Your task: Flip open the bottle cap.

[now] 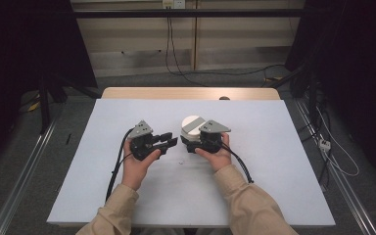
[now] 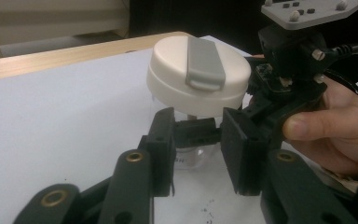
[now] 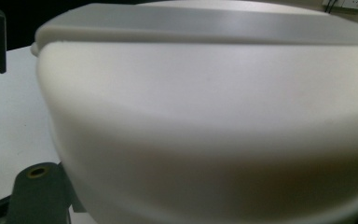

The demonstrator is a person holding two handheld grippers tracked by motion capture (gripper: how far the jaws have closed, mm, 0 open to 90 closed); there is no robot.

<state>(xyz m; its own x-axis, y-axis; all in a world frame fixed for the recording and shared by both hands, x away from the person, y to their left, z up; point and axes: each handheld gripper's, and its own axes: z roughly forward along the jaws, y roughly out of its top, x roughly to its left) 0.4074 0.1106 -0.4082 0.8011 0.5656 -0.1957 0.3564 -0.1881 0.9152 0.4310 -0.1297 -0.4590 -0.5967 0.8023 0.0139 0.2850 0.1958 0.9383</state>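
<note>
It was a recording bay in a lab or workshop rather than a home. The landmark was the table (image 1: 127,93), a plain wooden top under a white sheet (image 1: 274,161). Dark curtains (image 1: 357,58) hung to both sides of the table. Beyond its far edge stood a pale panelled wall (image 1: 137,39) with a socket (image 1: 173,4) high up, from which black cables (image 1: 176,63) ran down to the grey floor (image 1: 127,78). Metal rails (image 1: 24,171) lay along the floor left and right of the table, with more loose cables (image 1: 333,147) at its right.
</note>
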